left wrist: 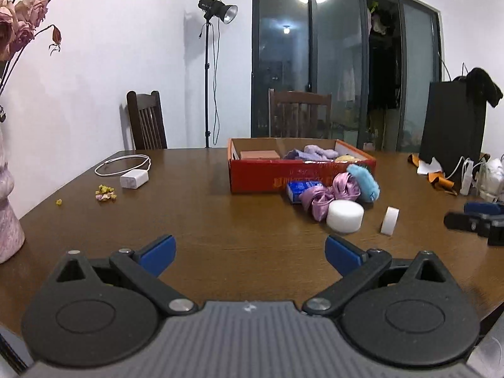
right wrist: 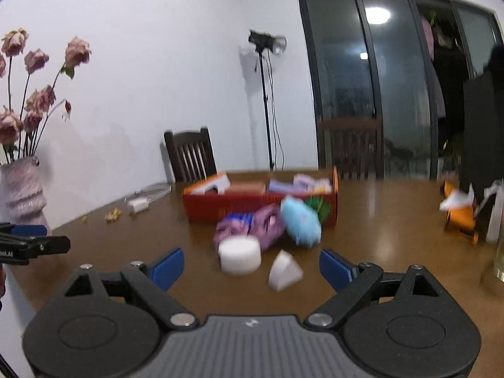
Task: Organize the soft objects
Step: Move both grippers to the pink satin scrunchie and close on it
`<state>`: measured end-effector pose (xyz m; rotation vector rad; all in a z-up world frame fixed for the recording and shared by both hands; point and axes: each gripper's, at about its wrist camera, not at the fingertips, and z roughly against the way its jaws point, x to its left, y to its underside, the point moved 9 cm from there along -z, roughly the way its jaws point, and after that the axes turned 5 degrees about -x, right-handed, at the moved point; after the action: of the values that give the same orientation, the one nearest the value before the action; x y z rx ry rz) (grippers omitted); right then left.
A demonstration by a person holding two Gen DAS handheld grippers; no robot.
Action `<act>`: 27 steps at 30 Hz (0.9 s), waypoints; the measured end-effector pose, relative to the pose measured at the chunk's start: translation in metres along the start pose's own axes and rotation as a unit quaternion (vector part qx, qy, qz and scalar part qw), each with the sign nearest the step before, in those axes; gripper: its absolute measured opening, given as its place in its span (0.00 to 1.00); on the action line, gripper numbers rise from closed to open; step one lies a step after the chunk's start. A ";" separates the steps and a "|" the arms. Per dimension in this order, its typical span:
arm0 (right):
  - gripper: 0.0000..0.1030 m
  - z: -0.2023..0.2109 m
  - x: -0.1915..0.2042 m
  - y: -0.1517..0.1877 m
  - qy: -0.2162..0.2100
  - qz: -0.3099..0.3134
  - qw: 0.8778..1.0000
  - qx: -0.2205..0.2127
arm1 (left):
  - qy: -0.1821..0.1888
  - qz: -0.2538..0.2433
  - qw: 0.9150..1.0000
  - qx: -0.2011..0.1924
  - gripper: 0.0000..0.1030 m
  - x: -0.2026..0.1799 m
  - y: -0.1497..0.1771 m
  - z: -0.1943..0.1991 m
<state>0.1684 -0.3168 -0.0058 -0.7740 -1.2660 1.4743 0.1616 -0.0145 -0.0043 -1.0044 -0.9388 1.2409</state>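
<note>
Soft clutter waits just in front of the red box on the wooden surface. I hold the left gripper and right gripper spread, both empty. Best approach, I judge: straddle the white foam cylinder squarely and squeeze lightly. Motion blur smears the right view; the box's contents are half hidden.

white foam puck, purple scrunchie before red box.
</note>
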 end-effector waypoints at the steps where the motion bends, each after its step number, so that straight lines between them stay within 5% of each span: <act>1: 0.90 -0.001 0.001 0.006 0.001 0.001 1.000 0.007 | 0.000 0.002 1.000 0.002 1.00 -0.001 0.000 -0.002; 10: 0.88 -0.009 -0.009 0.014 0.005 -0.027 1.000 0.005 | 0.037 -0.013 0.999 0.029 1.00 -0.034 0.006 -0.029; 20: 0.78 -0.052 -0.035 0.009 0.015 -0.062 0.998 0.027 | 0.119 0.014 0.990 0.075 1.00 -0.083 0.001 -0.095; 27: 0.66 -0.102 -0.051 -0.002 -0.011 -0.103 0.994 0.042 | 0.134 0.051 0.986 0.083 0.71 -0.088 -0.017 -0.155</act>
<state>0.2772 -0.3332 -0.0364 -0.5563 -1.2529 1.3629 0.3057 -0.1163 -0.0356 -1.0642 -0.5717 1.2108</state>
